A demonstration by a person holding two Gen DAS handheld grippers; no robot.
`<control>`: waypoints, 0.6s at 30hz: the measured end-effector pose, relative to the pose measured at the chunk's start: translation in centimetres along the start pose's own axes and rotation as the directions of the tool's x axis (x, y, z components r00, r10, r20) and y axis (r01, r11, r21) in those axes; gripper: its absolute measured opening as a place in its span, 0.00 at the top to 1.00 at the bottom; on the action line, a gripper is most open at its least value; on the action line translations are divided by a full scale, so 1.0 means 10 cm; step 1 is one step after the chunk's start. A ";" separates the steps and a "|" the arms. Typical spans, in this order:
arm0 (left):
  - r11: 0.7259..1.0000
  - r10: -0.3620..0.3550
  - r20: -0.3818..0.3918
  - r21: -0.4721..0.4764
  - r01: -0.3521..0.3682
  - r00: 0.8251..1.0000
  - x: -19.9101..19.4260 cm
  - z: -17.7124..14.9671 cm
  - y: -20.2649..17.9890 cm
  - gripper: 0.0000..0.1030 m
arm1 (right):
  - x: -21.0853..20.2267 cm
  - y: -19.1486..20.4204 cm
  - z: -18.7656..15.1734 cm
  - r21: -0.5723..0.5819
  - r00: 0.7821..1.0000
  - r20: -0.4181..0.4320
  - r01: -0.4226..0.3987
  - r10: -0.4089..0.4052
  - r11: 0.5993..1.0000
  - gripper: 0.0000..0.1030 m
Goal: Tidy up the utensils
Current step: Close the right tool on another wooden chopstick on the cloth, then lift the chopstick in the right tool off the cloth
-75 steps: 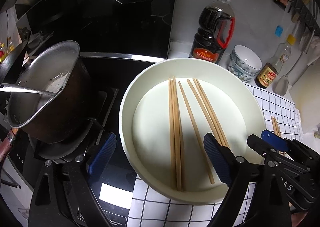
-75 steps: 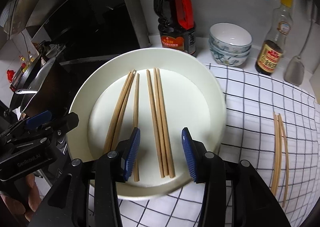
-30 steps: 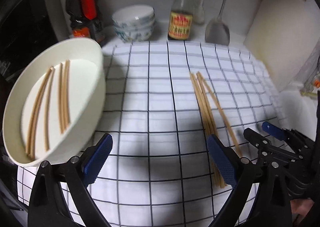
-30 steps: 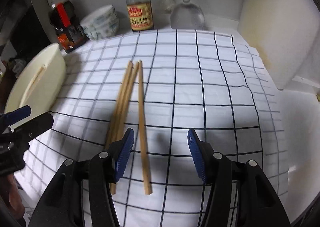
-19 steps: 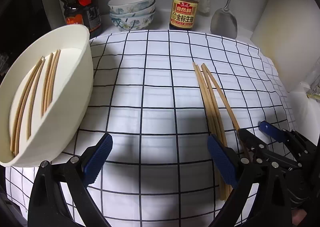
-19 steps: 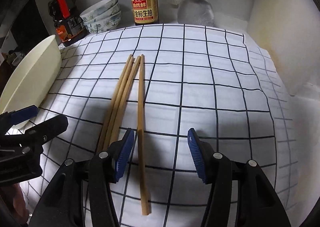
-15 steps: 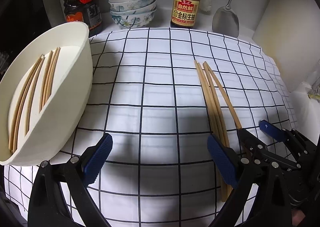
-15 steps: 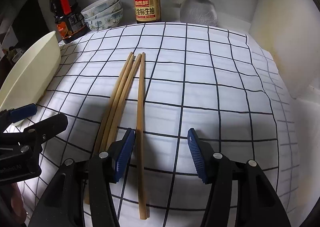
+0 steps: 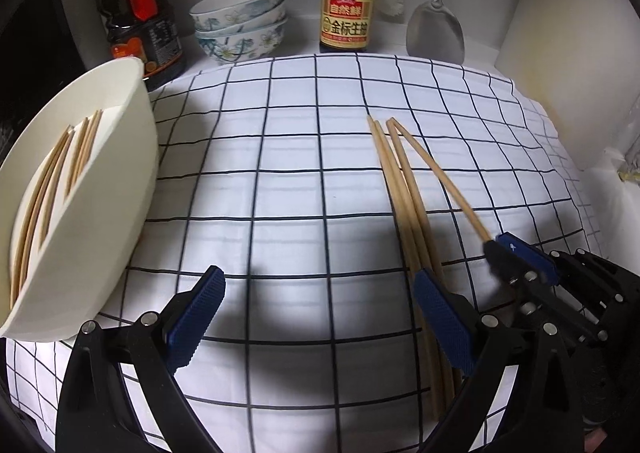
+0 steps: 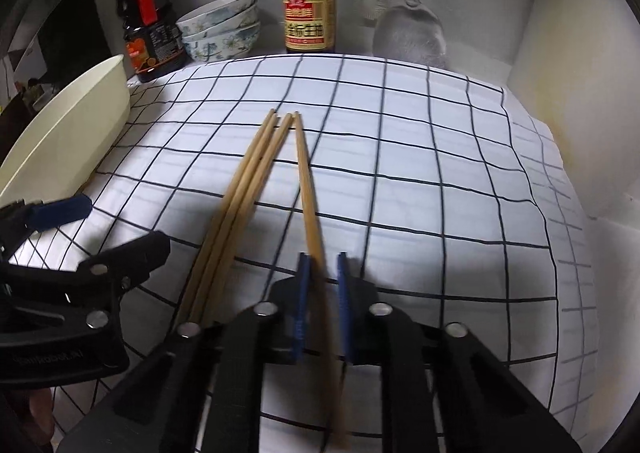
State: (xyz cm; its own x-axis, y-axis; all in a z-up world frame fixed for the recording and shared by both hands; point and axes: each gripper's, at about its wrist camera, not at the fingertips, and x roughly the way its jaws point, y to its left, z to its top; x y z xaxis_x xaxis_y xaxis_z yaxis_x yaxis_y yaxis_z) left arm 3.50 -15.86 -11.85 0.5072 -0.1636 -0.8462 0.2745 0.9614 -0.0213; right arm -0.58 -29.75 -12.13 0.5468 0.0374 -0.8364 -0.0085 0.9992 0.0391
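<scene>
While the right gripper [image 10: 322, 305] has just been closing, its jaws now pinch the single chopstick [image 10: 308, 189] that lies a little apart from the others, the stick running forward out from between the jaws over the checked cloth [image 10: 420, 181]. Just outside the left-hand jaw lie the three bundled chopsticks [image 10: 240, 189], touching one another and not gripped. To do this pick-up well, the grip should stay near the thick end and the lift should go straight up, so that the far tip does not drag into the bundle and scatter it; a thin round stick can also roll in the pads, so a firm, square pinch seems wise.

The left gripper [image 9: 320, 317] hovers with its jaws wide apart and nothing between them but cloth; the bundle passes under its right-hand jaw. Well off beyond its left-hand jaw stands the cream bowl [image 9: 120, 189] with more chopsticks [image 9: 52, 173] inside. Far ahead of both pairs of jaws, at the wall, are the stacked bowls [image 9: 240, 21], two sauce bottles and a metal spatula [image 9: 436, 29].

Against half a second earlier, the right jaws stood wide around the lone stick; now they are clamped on it, and it looks swung away from the bundle.
</scene>
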 end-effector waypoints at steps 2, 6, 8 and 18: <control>1.000 -0.006 -0.004 0.003 0.006 1.000 0.02 0.00 -0.03 0.09 | -0.01 -0.05 -0.01 0.015 1.000 0.000 0.000 0.000 1.000 0.92; 1.000 -0.013 -0.015 0.003 0.013 1.000 0.06 -0.01 -0.07 0.09 | -0.05 -0.13 -0.04 0.039 1.000 0.000 0.007 -0.007 0.999 0.93; 1.000 -0.015 -0.021 0.003 0.015 1.000 0.08 -0.01 -0.08 0.09 | -0.06 -0.17 -0.06 0.052 1.000 -0.002 0.007 -0.007 0.999 0.93; 0.999 -0.013 -0.058 -0.047 0.011 0.998 0.18 -0.05 -0.04 0.06 | -0.11 -0.22 -0.10 0.080 1.000 -0.010 0.013 -0.013 0.997 0.93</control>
State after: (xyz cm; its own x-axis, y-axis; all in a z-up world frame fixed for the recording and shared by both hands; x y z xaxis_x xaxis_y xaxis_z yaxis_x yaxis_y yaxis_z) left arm 3.90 -16.42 -13.63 0.4553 -0.1634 -0.8752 0.2416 0.9688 -0.0552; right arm -1.93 -31.95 -11.85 0.5389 0.0250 -0.8420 0.0661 0.9952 0.0718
